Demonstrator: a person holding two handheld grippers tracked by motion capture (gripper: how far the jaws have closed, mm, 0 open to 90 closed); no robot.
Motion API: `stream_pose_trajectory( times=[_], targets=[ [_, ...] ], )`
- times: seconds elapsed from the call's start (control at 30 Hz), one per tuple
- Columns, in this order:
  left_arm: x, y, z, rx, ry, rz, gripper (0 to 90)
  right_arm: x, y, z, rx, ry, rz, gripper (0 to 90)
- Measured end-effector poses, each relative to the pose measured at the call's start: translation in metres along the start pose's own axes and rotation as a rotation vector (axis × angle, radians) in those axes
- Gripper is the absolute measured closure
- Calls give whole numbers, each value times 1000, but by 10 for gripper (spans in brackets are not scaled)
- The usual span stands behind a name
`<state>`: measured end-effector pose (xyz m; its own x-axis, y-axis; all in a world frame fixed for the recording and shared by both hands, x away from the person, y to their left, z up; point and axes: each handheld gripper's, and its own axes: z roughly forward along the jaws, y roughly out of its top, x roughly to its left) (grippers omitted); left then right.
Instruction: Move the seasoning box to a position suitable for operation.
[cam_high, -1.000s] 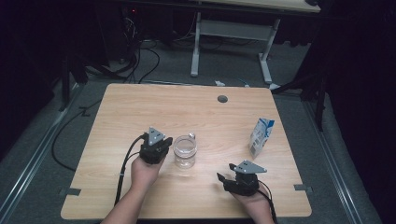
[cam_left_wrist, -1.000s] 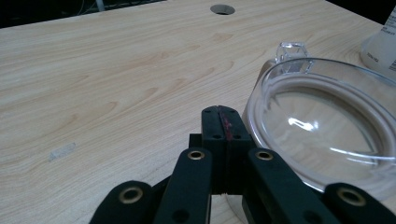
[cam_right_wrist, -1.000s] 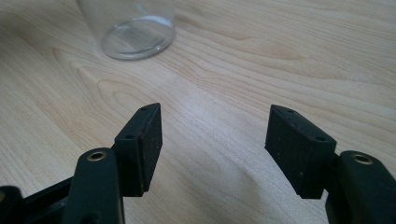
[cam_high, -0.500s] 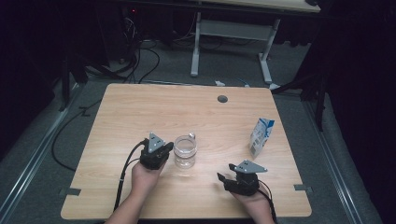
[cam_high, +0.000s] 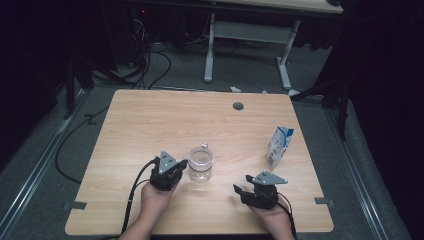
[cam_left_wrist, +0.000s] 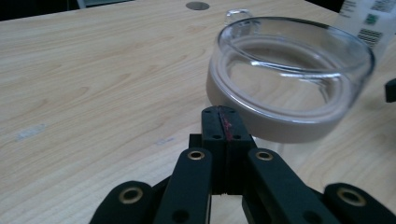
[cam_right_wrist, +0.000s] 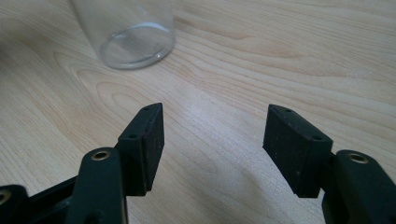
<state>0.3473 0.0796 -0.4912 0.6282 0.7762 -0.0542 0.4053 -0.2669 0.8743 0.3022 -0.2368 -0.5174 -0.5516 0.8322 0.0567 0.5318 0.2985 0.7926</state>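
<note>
glass jar (cam_high: 200, 163) upright near the front middle of the wooden table (cam_high: 150, 120) | left gripper (cam_high: 181, 165) just beside it, jaws pressed together, empty | right gripper (cam_high: 240, 192) apart, jaws wide, empty | milk carton (cam_high: 279, 146) at right | grey floor, cables, dark room

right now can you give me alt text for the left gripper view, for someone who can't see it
The left gripper has its two black jaws pressed shut with nothing between them, their tips just short of a clear glass cup standing on a light wooden table. Past the cup, a round hole sits near the table's far edge and a white carton at the upper right.
</note>
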Motion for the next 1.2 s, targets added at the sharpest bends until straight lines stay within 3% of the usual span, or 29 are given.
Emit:
stream_pose_trajectory(
  times=[0.1,0.23,0.43,0.87,1.2],
  targets=[
    [-4,-3,-2,-10,-1,12,899,0,0,0,0,-1,3,385],
    [4,-1,4,-9,23,-15,881,0,0,0,6,10,8,405],
    [3,3,10,-19,27,-7,900,-1,0,0,3,15,11,419],
    [-8,-2,5,-29,-5,-2,900,-3,0,1,10,2,22,416],
    [-24,-5,2,-32,-47,18,900,-3,-1,1,12,3,27,416]
  ],
)
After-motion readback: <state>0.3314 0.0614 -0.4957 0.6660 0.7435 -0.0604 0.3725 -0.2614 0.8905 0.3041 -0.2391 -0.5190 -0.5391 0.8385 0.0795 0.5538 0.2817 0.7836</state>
